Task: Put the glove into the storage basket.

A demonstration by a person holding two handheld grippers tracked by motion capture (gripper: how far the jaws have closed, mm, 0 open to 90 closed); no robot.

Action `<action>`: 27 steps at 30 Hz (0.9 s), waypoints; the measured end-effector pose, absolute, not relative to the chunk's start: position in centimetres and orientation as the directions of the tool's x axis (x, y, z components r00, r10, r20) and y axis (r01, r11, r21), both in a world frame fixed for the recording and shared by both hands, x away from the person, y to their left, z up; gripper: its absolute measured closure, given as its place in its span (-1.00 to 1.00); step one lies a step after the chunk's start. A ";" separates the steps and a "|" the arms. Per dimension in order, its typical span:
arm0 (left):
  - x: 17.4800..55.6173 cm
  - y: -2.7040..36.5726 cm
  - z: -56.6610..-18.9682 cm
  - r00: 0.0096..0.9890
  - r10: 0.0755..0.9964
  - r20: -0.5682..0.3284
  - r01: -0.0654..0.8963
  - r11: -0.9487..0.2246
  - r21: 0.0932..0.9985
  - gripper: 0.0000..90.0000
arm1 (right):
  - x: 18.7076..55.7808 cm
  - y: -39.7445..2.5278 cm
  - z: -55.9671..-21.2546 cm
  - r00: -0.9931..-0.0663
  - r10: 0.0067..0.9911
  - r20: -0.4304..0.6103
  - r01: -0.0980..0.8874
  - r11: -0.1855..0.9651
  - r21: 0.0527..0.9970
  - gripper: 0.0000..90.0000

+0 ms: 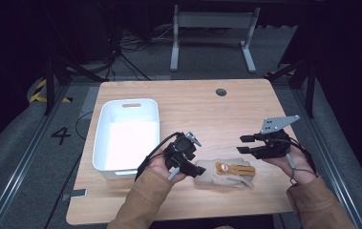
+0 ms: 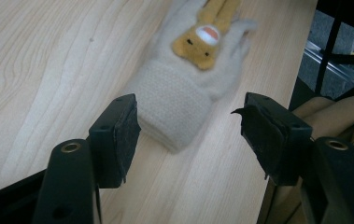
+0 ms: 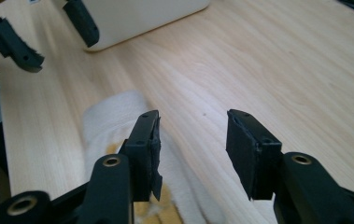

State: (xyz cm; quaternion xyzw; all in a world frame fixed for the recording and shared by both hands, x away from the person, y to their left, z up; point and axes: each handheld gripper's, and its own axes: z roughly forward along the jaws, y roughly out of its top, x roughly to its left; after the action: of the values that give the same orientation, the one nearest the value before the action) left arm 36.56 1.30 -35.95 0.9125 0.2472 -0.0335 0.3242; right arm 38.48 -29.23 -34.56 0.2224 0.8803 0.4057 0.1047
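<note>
Glove point(image 1: 224, 173): flat near the table's point(image 1: 193, 102) front edge, right of the tub.
Left gripper point(image 1: 201, 170): jaws spread wide at the glove's cuff, gripping nothing.
Right gripper point(image 1: 244, 144): jaws parted above the glove's fingers, empty.
Tub point(image 1: 100, 143): white, beyond-left of the glove.

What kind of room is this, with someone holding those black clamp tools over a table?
Probably a lab or recording studio, not a home. A light wooden table stands on grey carpet amid dark curtains, loose floor cables trail behind it, and yellow-black hazard tape and a painted number 4 mark the floor.
</note>
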 end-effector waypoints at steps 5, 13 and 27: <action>36.7 1.4 -35.8 0.869 0.455 -0.194 0.472 -0.646 0.599 -0.20 | 38.5 -30.5 -34.1 -0.848 0.529 0.001 0.325 0.521 0.789 0.22; 36.7 1.5 -35.8 0.871 0.452 -0.192 0.468 -0.643 0.606 -0.21 | 39.0 -32.9 -33.7 -0.813 0.582 0.014 0.356 0.478 0.803 0.20; 36.8 1.2 -35.9 0.878 0.438 -0.193 0.455 -0.640 0.619 -0.22 | 40.1 -36.8 -34.1 -0.737 0.674 0.054 0.432 0.407 0.805 0.12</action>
State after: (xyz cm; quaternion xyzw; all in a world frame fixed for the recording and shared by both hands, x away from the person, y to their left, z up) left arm 36.77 1.19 -35.93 0.9054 0.2465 -0.0127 0.3455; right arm 40.09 -36.83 -34.08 0.3343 0.8268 0.4298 0.1409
